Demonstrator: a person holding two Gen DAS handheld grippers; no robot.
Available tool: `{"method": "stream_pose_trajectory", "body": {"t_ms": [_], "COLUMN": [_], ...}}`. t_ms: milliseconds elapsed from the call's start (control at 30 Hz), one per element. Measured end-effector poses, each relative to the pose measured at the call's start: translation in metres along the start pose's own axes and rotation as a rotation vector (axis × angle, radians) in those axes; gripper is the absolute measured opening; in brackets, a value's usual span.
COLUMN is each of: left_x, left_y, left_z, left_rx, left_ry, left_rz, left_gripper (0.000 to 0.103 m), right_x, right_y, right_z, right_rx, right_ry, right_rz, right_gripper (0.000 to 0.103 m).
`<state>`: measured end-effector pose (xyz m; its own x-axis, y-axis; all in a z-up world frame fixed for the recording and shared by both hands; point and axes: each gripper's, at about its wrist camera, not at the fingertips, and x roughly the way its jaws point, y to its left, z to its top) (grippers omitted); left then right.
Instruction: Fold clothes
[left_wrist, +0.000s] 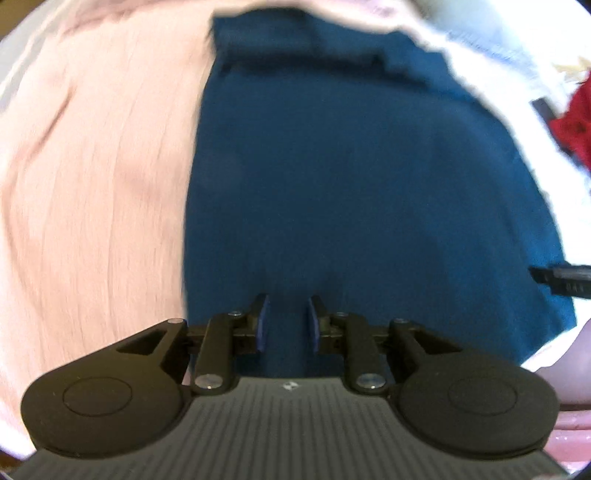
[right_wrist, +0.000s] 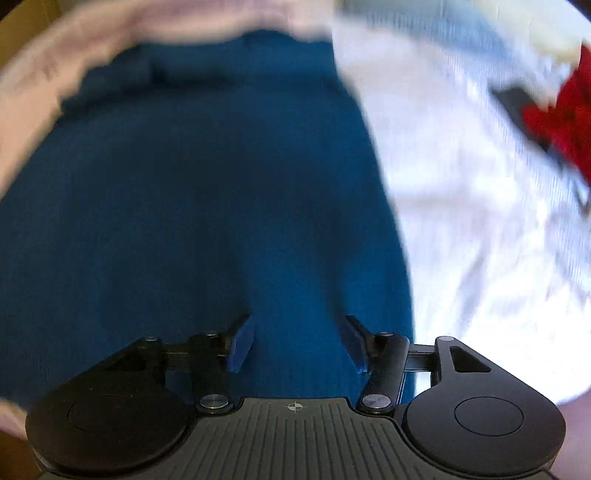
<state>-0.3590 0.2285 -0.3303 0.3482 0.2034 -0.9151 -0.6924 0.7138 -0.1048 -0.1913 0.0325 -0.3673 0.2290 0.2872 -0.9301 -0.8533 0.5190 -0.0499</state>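
A dark blue garment (left_wrist: 351, 166) lies spread flat and fills most of both views (right_wrist: 203, 184). My left gripper (left_wrist: 288, 321) points down over its near part. Its blue pads stand a narrow gap apart, and only the cloth below shows between them. My right gripper (right_wrist: 299, 341) hovers over the garment close to its right edge, open wide with nothing between the pads. A black part of the right gripper (left_wrist: 561, 278) pokes in at the right edge of the left wrist view. Both views are blurred.
Pink striped cloth (left_wrist: 92, 184) borders the blue garment on the left and along the top (right_wrist: 110, 29). White cloth (right_wrist: 480, 203) lies to its right. Something red (right_wrist: 565, 122) sits at the far right, beside a dark object.
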Motion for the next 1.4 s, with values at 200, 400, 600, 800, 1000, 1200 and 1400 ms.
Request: {"method": "stream_pose_trajectory", "body": {"t_ms": [200, 400, 600, 800, 1000, 1200, 1400], "left_x": [-0.020, -0.069, -0.155, -0.234, -0.287, -0.316, -0.328], "left_y": [-0.010, -0.050, -0.104, -0.139, -0.157, -0.173, -0.187], "left_z": [-0.052, -0.058, -0.059, -0.080, -0.104, -0.123, -0.130], "left_rx": [-0.033, -0.107, -0.157, -0.137, -0.167, -0.161, -0.158], "left_ry": [0.030, 0.048, -0.058, -0.168, -0.230, -0.258, -0.275], "left_rz": [0.075, 0.170, 0.167, 0.182, 0.194, 0.208, 0.227], "left_gripper": [0.020, 0.021, 0.034, 0.039, 0.044, 0.045, 0.048], "right_x": [-0.021, -0.071, -0.160, -0.233, -0.281, -0.294, -0.316], "right_y": [-0.020, -0.029, -0.039, -0.023, -0.032, -0.045, -0.047], "right_z": [-0.066, -0.091, -0.085, -0.074, -0.111, -0.128, -0.135], "right_rx": [0.086, 0.029, 0.079, -0.026, 0.003, 0.015, -0.008], "right_ry": [0.026, 0.081, -0.048, -0.193, -0.204, -0.198, -0.230], "right_rz": [0.016, 0.079, 0.210, 0.221, 0.239, 0.258, 0.270], "right_gripper": [0.062, 0.062, 0.062, 0.062, 0.062, 0.062, 0.069]}}
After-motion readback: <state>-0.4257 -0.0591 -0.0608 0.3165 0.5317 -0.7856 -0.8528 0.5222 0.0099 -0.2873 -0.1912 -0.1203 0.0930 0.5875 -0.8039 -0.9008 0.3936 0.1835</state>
